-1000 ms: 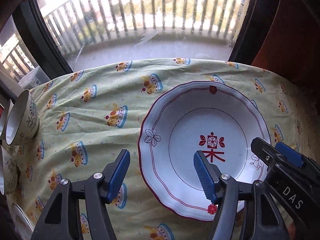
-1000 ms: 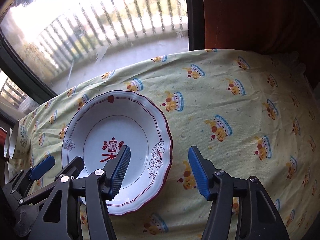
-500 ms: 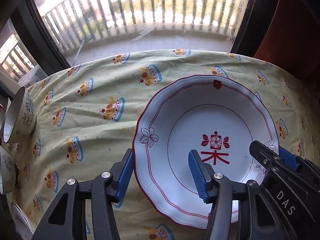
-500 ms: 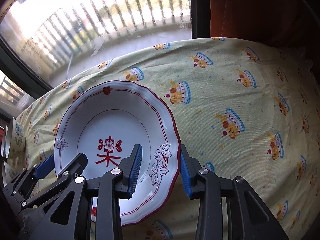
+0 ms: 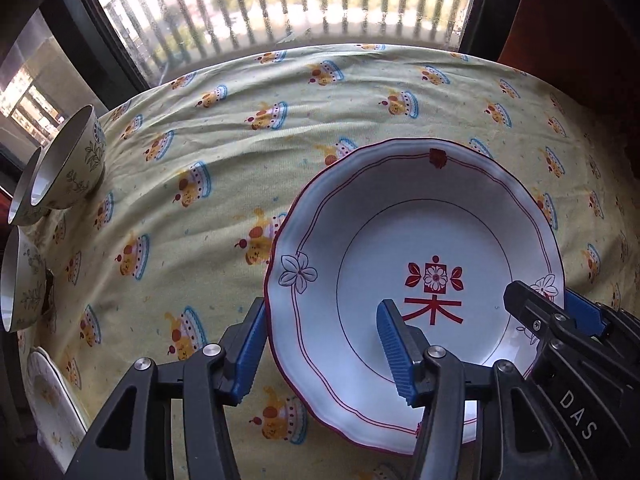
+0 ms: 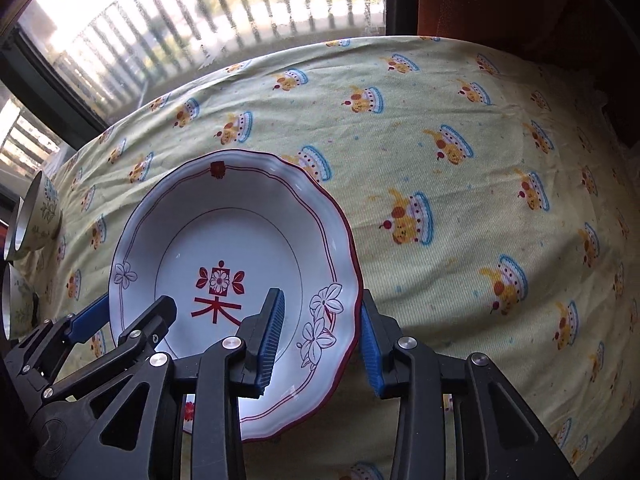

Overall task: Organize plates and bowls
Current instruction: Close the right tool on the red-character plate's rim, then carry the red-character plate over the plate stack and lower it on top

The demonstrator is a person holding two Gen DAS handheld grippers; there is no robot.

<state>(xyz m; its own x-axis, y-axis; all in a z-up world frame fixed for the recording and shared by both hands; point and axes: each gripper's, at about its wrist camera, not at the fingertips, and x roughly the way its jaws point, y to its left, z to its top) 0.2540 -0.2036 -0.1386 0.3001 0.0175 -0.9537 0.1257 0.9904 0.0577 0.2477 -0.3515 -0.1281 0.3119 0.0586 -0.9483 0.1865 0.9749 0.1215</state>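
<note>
Nearest to me, the left tongs (image 5: 320, 344) straddle the near-left rim of the plate (image 5: 416, 240): one blue pad sits outside the rim against the cloth side, the other hangs over the white well beside the red character. There is still a gap between pads and rim, so they are spread, not pinching. The right tongs (image 6: 320, 336) do the same on the opposite, near-right rim, one pad over the well by the flower print and one just outside the red edge; they too look spread, though closer to the rim than the left pair.

So the plate lies between the two tools, each one holding an edge in its mouth, and neither is the nearer. The plate is round, with no long axis to line up on; what matters, I judge, is that both mouths face inward toward its centre, so closing should catch the rim from both sides for a level lift.

Beyond the plate the desk (image 6: 460, 128) stretches under its yellow cake-print cloth. Far off to the left stand three floral bowls (image 5: 68, 172), well apart from the plate, with another white dish (image 5: 52, 400) at the near-left edge.
</note>
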